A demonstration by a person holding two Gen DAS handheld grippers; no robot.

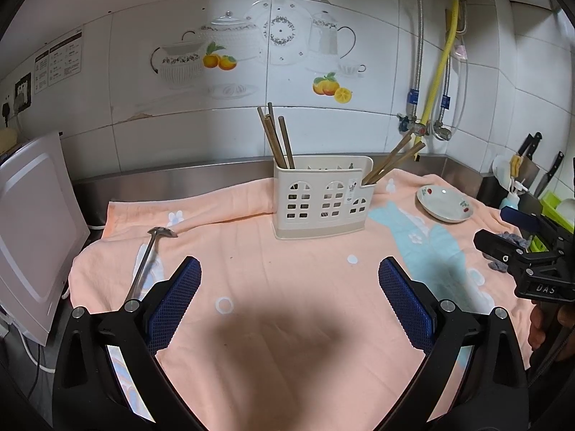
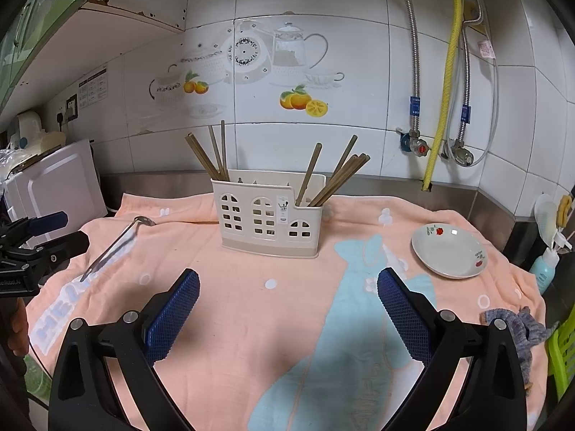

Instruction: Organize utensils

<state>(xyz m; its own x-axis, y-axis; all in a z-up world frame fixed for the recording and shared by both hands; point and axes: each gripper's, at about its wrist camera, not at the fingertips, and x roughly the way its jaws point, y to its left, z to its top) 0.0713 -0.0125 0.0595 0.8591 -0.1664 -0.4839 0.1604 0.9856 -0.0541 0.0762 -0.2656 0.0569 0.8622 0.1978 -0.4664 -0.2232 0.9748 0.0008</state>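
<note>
Left wrist view: left gripper [image 1: 289,287] spread wide, empty.
Right gripper [image 2: 287,298]: wide, empty.
Risk: ladle [image 1: 145,262] may slip on the towel [image 1: 287,251].

Peach towel [image 2: 280,323] with a pale blue whale print, spread over a steel counter. Small white dish [image 2: 449,251] (red flower marks on the rim) on the towel's right. Crumpled grey cloth [image 2: 517,327] nearby. White tiled wall [image 1: 359,107] with teapot and orange decals behind.

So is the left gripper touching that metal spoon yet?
Apart. The right wrist view shows the left gripper hovering beside the spoon, bare towel between them.
</note>
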